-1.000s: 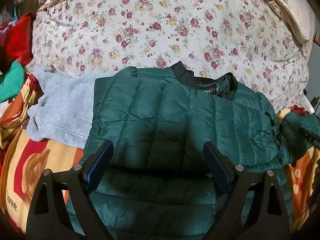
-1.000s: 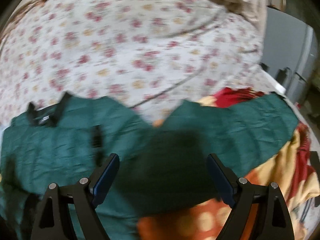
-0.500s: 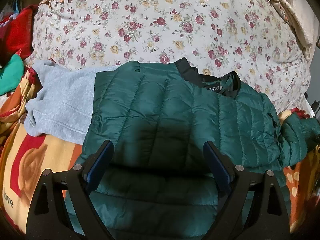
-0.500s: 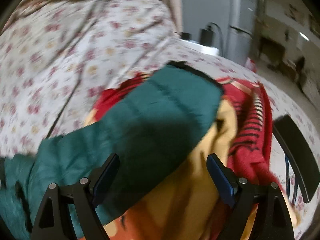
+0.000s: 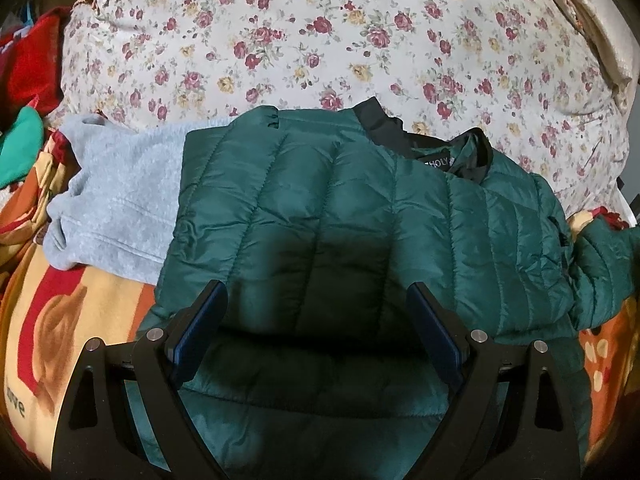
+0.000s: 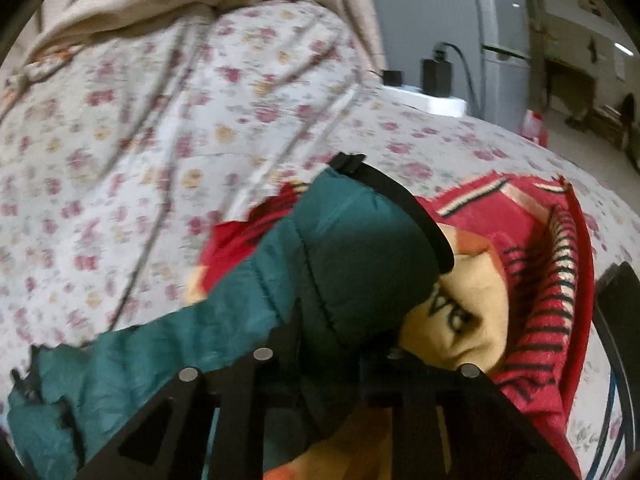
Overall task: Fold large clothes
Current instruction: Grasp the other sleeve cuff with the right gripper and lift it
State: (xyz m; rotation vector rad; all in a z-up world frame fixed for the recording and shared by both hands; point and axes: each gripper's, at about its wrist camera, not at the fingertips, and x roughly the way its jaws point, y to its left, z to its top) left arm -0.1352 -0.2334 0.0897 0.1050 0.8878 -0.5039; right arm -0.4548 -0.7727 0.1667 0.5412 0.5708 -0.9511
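Note:
A dark green quilted jacket (image 5: pixel 340 208) lies flat on the bed, its black collar at the far side. My left gripper (image 5: pixel 316 296) hovers open over the jacket's lower body, with nothing between its pads. The jacket's right sleeve (image 6: pixel 352 240) with a black cuff (image 6: pixel 404 208) runs off to the right onto a blanket. My right gripper (image 6: pixel 332 340) is rolled sideways and its jaws are closing on this sleeve just behind the cuff. The green fabric bulges out between the fingers.
A grey sweater (image 5: pixel 116 200) lies under the jacket's left edge. A floral quilt (image 5: pixel 320 32) rises behind. A red and yellow blanket (image 6: pixel 520 240) covers the bed beneath. A flat black object (image 6: pixel 616 300) lies at the right, with chargers (image 6: pixel 436 72) beyond.
My right gripper swept right along the sleeve to its cuff, rolled over and closed on the sleeve. The left gripper stayed open over the jacket body.

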